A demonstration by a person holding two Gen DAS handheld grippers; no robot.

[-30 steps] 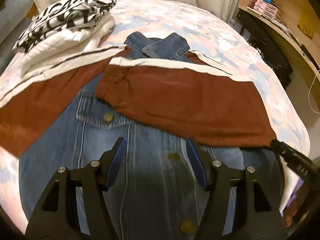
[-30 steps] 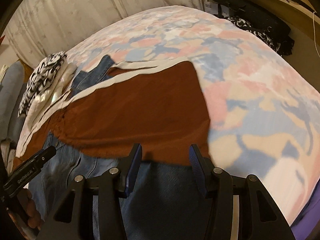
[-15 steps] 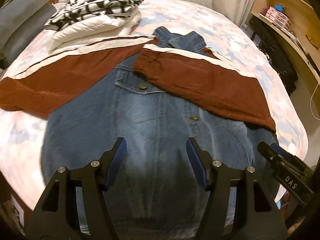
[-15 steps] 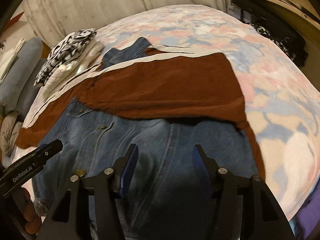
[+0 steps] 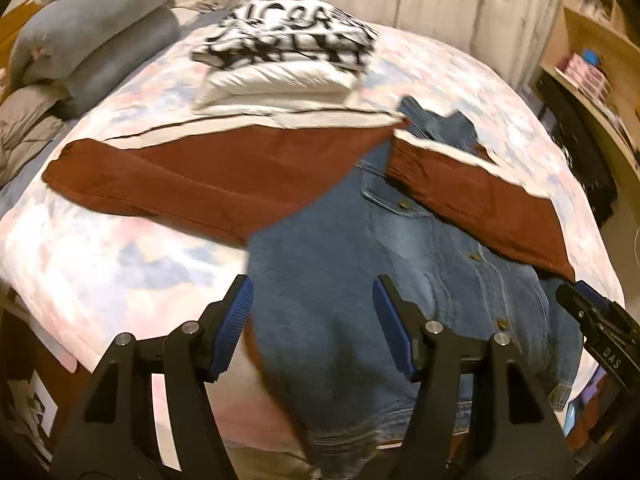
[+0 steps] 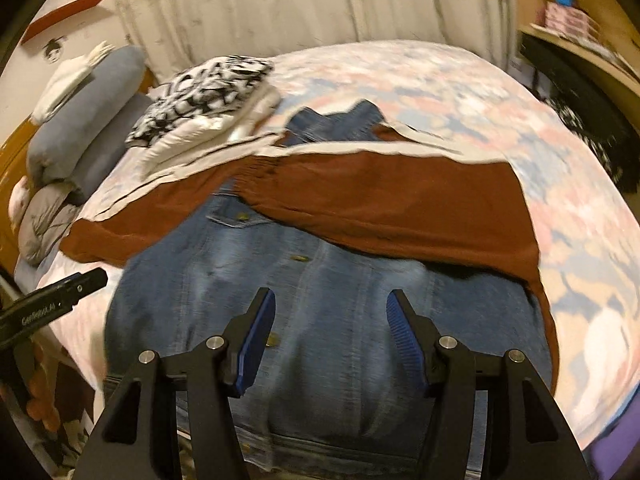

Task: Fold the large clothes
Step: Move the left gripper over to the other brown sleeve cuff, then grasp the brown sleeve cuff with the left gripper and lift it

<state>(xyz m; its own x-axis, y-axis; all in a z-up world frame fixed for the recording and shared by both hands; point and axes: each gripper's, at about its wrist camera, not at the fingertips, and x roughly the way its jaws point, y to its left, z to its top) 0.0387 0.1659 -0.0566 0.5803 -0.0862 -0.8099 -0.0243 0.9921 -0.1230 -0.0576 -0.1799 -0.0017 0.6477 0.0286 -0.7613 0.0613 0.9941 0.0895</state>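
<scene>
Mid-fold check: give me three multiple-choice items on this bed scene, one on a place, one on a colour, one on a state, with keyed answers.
1. Where is the folded pile?
A. near the pillows
B. on the jacket's hem
C. on the shelf

2. What colour are the jacket's sleeves?
A. green
B. rust-brown
C. black

3. How does the right sleeve lie?
A. hanging off the bed
B. rolled up
C. folded across the chest

Answers:
A, the folded pile sits by the pillows.
B, rust-brown on the denim jacket.
C, the right sleeve crosses the chest.
</scene>
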